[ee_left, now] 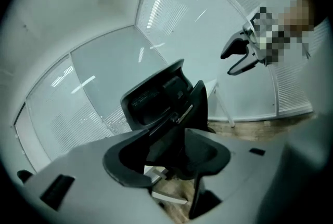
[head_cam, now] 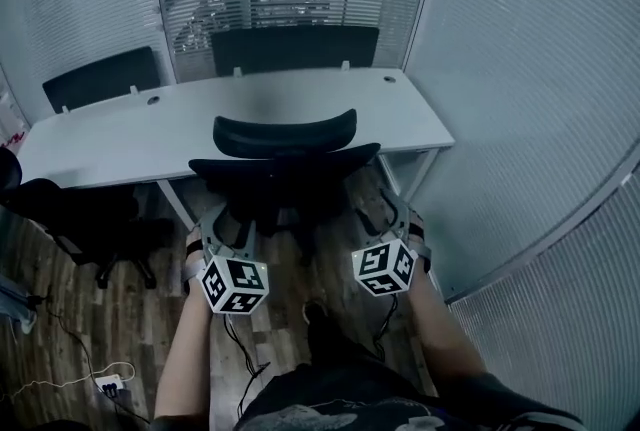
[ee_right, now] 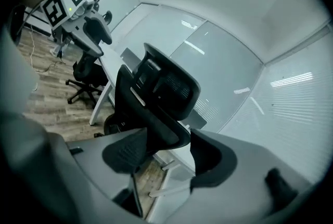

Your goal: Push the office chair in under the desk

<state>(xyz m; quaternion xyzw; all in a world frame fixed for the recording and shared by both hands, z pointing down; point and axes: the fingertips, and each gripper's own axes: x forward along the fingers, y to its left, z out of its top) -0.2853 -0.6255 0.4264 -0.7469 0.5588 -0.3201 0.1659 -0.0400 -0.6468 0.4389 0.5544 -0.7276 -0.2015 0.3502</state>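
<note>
A black office chair [head_cam: 285, 169] with a curved headrest [head_cam: 285, 132] stands with its back to me at the front of the white desk [head_cam: 120, 134]. Its seat reaches partly under the desk top. My left gripper [head_cam: 230, 221] is at the lower left edge of the backrest and my right gripper [head_cam: 383, 211] at the lower right edge. In the left gripper view the chair [ee_left: 161, 101] shows between the jaws of my left gripper [ee_left: 169, 158], with no pad clearly pressing on it. In the right gripper view the chair's back edge [ee_right: 156, 129] lies by one pad of my right gripper [ee_right: 166, 153], and a gap remains at the other.
Two black chairs [head_cam: 100, 79] [head_cam: 295, 47] stand behind the desk and another [head_cam: 90, 219] at its near left. Glass walls with blinds close in the room, one close on the right [head_cam: 530, 119]. A power strip [head_cam: 108, 384] and cables lie on the wooden floor.
</note>
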